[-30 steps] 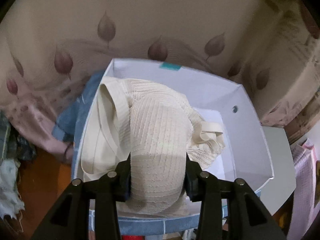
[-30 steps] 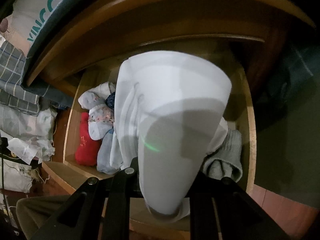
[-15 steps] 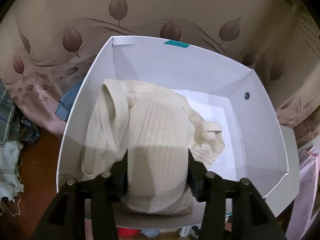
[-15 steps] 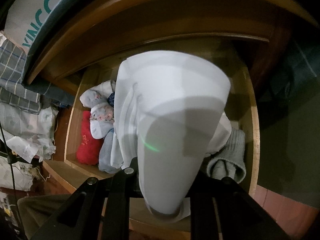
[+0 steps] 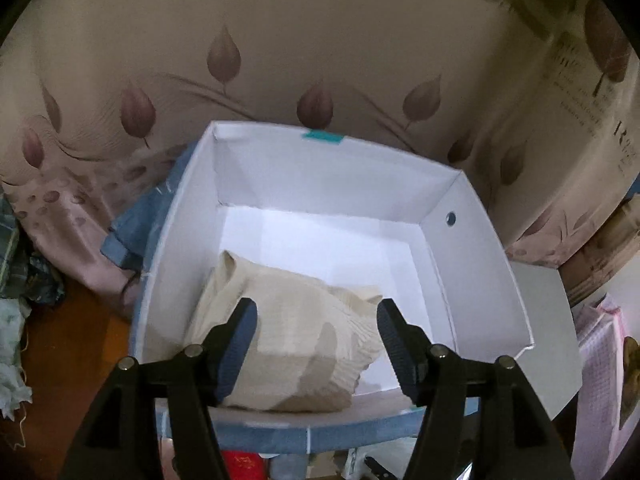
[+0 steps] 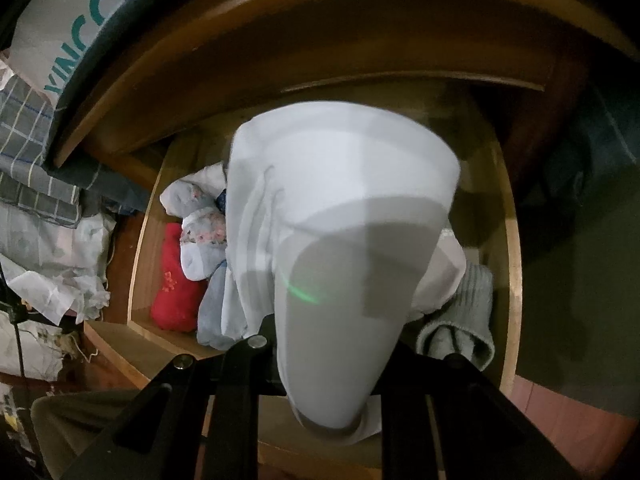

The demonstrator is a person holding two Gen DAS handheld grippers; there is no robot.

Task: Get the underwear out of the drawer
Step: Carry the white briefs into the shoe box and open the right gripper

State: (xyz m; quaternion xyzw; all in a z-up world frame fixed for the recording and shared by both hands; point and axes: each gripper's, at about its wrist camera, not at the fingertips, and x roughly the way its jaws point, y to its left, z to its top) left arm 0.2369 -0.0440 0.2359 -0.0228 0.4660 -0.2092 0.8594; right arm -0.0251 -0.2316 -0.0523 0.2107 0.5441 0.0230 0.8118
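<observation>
In the left wrist view, a cream ribbed piece of underwear (image 5: 296,328) lies in the near left of a white cardboard box (image 5: 472,248). My left gripper (image 5: 316,344) is open, its jaws apart on either side of the cloth and just above it. In the right wrist view, my right gripper (image 6: 332,352) is shut on a white piece of underwear (image 6: 340,232), which hangs over its fingers and hides them. It is held above the open wooden drawer (image 6: 508,240).
The drawer holds several garments: a red one (image 6: 176,284), floral pale ones (image 6: 200,232) and a grey-green knit (image 6: 464,320). The box sits on a blue lid (image 5: 132,236) against a leaf-patterned bedsheet (image 5: 280,60). Piled cloths (image 6: 36,208) lie left of the drawer.
My left gripper opened and let go of the cream underwear, which now lies in the box; the gripper drew back a little. My right gripper holds the white underwear nearly still.
</observation>
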